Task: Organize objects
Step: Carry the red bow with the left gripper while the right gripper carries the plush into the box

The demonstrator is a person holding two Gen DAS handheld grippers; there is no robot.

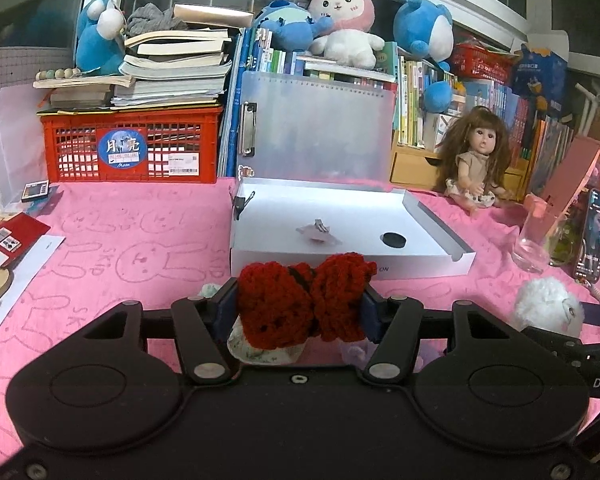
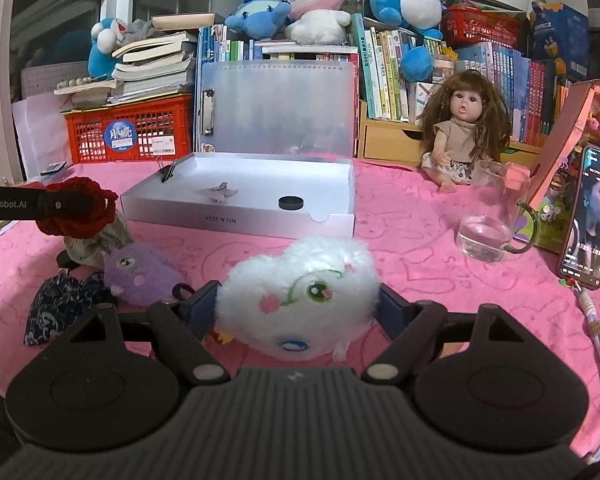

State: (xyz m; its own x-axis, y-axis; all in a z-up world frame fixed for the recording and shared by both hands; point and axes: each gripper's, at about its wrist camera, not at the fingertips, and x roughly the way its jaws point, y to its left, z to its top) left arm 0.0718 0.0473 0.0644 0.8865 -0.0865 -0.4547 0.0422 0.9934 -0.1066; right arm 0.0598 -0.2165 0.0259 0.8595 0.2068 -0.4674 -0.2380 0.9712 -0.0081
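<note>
My left gripper [image 1: 300,304] is shut on a red crocheted bow [image 1: 304,300] and holds it above the pink cloth, just in front of the open white box [image 1: 432,258]. The bow also shows in the right wrist view [image 2: 76,210], at the left. My right gripper [image 2: 296,304] is shut on a white fluffy plush [image 2: 300,300], which also shows in the left wrist view [image 1: 548,306]. The box [image 2: 340,222] holds a small pale hair clip [image 2: 218,192] and a black round disc [image 2: 291,202].
A purple plush [image 2: 140,272], a dark blue patterned pouch [image 2: 64,304] and a floral pouch [image 2: 96,242] lie on the cloth at left. A glass cup [image 2: 490,220], a phone [image 2: 588,220] and a doll [image 2: 464,128] stand at right. Books, plush toys and a red crate [image 1: 132,148] line the back.
</note>
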